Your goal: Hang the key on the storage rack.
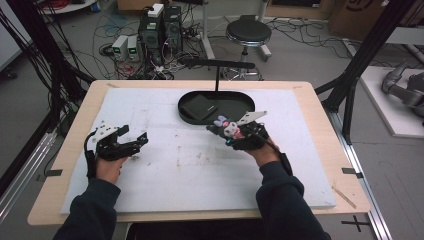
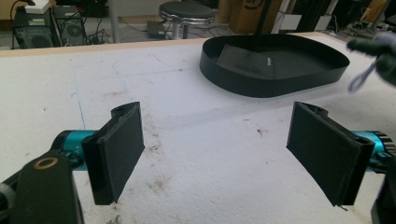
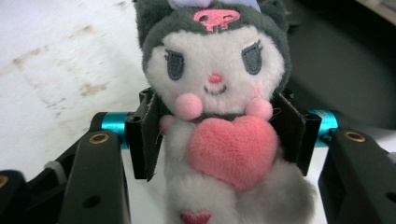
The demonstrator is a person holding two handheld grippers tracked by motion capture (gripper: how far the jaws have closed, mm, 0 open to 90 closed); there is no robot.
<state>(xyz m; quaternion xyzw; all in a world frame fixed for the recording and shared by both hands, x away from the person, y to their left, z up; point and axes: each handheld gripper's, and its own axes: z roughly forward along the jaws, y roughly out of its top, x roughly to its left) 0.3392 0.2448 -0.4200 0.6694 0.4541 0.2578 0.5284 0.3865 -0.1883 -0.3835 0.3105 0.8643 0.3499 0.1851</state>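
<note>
Clamping the plush toy (image 3: 215, 116) at its torso, the right hand-held gripper (image 1: 239, 132) holds it just above the tabletop (image 1: 200, 170), at 5 o'clock from the black tray (image 1: 235, 107). Judgement: light, soft, squashes under the pads; mid-body is the sound hold. Right gripper view shows the face and pink heart; high view gives the tray's position. Left hand-held gripper (image 2: 224, 149) is released, empty.
</note>
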